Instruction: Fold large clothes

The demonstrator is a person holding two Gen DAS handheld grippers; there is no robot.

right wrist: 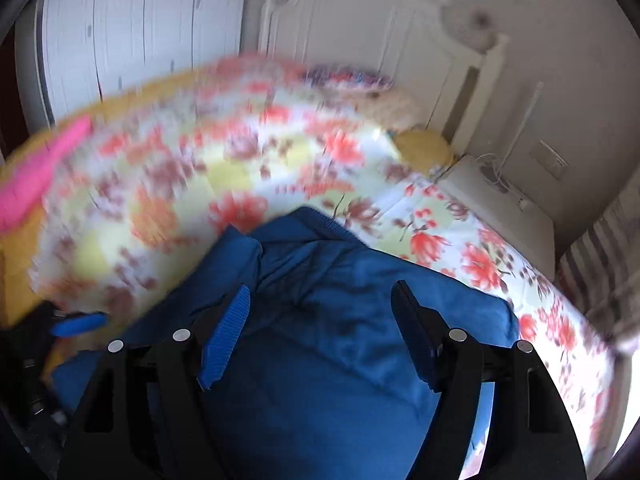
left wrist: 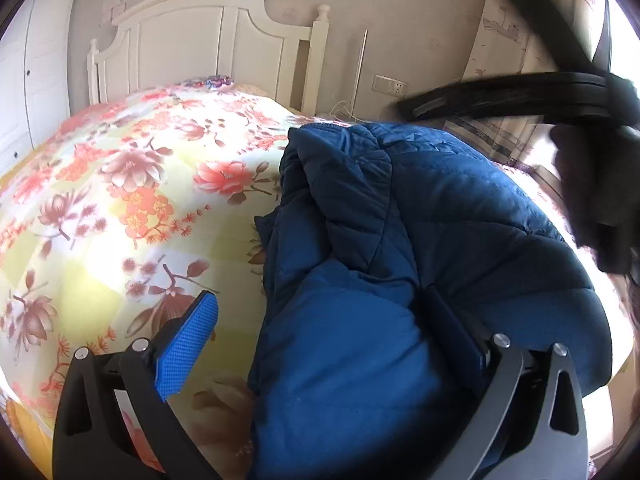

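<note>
No brand, label or readable writing showing anywhere; a pale sheet on the wall above the headboard [left wrist: 208, 40] too faint to read.

Left gripper [left wrist: 332, 340]: fingers standing spread wide. Blue ribbed pad of one finger [left wrist: 188, 344] hanging free over the quilt [left wrist: 120, 184], touching nothing. Other finger [left wrist: 452, 320] sitting dark against the jacket [left wrist: 400, 240], a padded fold bulging up between the two. Pads not pressing the fold from both sides, so not pinching.

Right gripper [right wrist: 320, 332]: fingers also spread, hovering over the jacket [right wrist: 320, 380]. Blue pad [right wrist: 226, 340] on one side, dark finger [right wrist: 416, 336] on the other, cloth lying below and between without being squeezed. View blurring heavily across the quilt [right wrist: 160, 184].

Jacket: blue, quilted, lying bunched in a heap on the bed, near the edge closest to both cameras, folds and a seam line showing on top.

Right gripper's dark body crossing the upper right of the left view [left wrist: 560, 96], above the jacket, blurred.

Pink object [right wrist: 36, 176] lying at the far left edge of the bed, too blurred to identify. White wardrobe [right wrist: 140, 32] standing behind the bed.
</note>
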